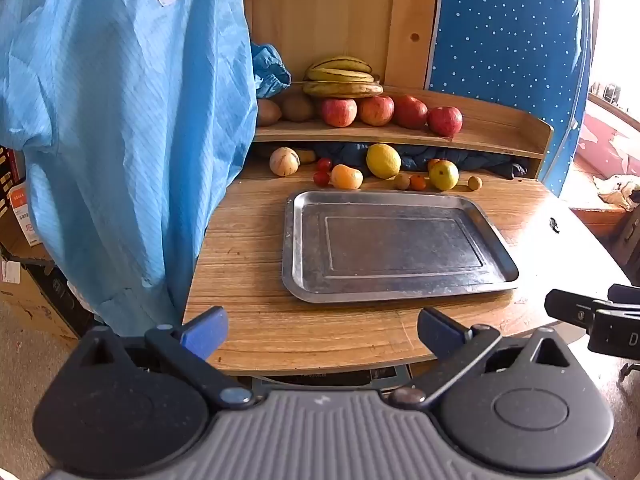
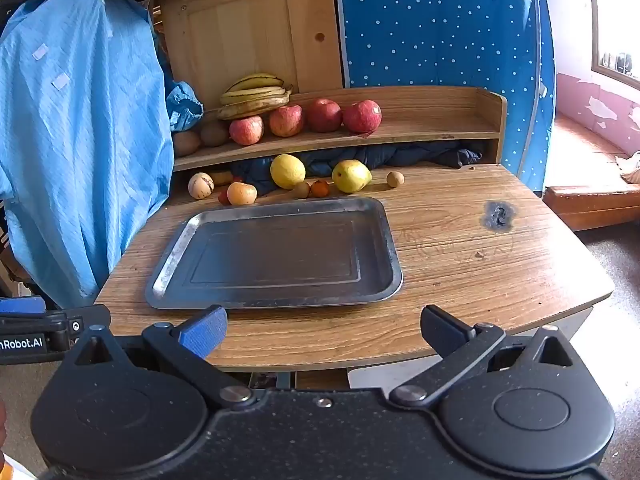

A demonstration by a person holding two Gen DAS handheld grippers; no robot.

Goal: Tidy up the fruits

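An empty metal tray (image 1: 296, 240) (image 2: 176, 256) lies on the wooden table. Behind it lie loose fruits: a yellow lemon (image 1: 383, 161) (image 2: 287, 171), a green-yellow pear (image 1: 444, 175) (image 2: 351, 176), an orange fruit (image 1: 346, 177) (image 2: 241, 193), a pale round fruit (image 1: 284, 161) (image 2: 200, 185) and small tomatoes (image 1: 322, 172). On the shelf above sit bananas (image 1: 342, 78) (image 2: 256, 94) and several red apples (image 1: 410, 111) (image 2: 324, 115). My left gripper (image 1: 322, 332) and right gripper (image 2: 324, 330) are open and empty at the table's front edge.
A blue garment (image 1: 120, 128) (image 2: 76, 140) hangs at the table's left edge. A dark blue cloth (image 2: 420, 156) lies under the shelf. The table (image 2: 480, 272) has a burn mark (image 2: 498, 216) on the right. The right gripper shows at right in the left wrist view (image 1: 600, 320).
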